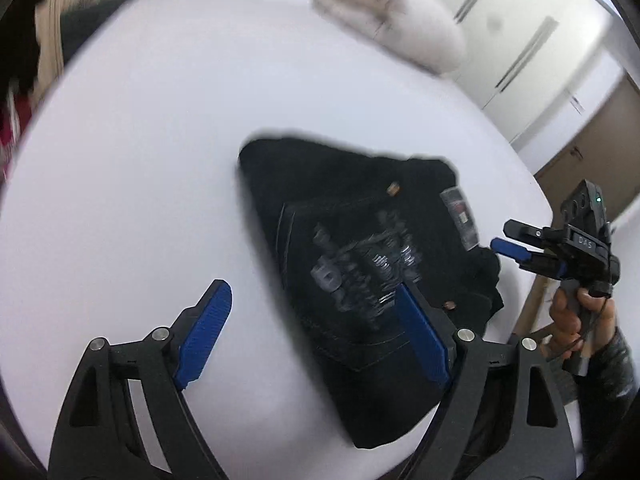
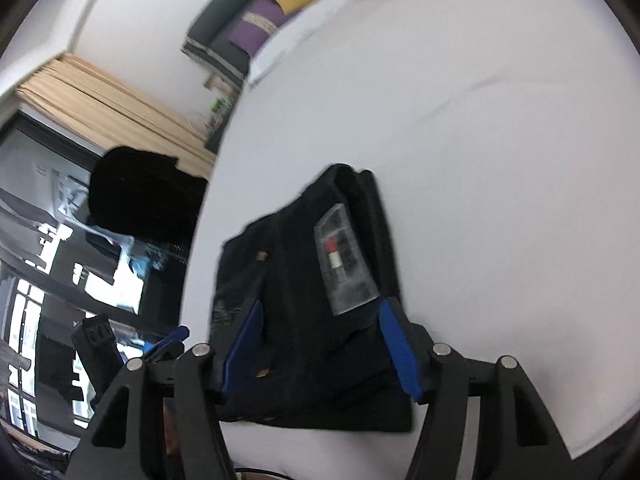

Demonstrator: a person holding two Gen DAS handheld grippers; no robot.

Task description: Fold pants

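Observation:
The black pants (image 1: 360, 248) lie folded into a compact bundle on the white bed sheet (image 1: 160, 140), with a grey printed pocket and a clear size tag (image 2: 344, 264) facing up. My left gripper (image 1: 312, 286) hovers open over the bundle's near edge, one blue pad above the sheet and the other above the pants. My right gripper (image 2: 320, 304) is open too, with the pants below and between its blue pads, which do not press on the cloth. In the left wrist view the right gripper (image 1: 502, 236) sits just off the bundle's right edge, held by a hand (image 1: 568, 316).
A beige padded pillow (image 1: 392, 20) lies at the far side of the bed. White wardrobe doors (image 1: 520, 60) stand beyond the bed's right edge. Yellow and purple cushions (image 2: 280, 0) rest by the headboard. A black rounded object (image 2: 140, 196) and a dark window lie off the left edge.

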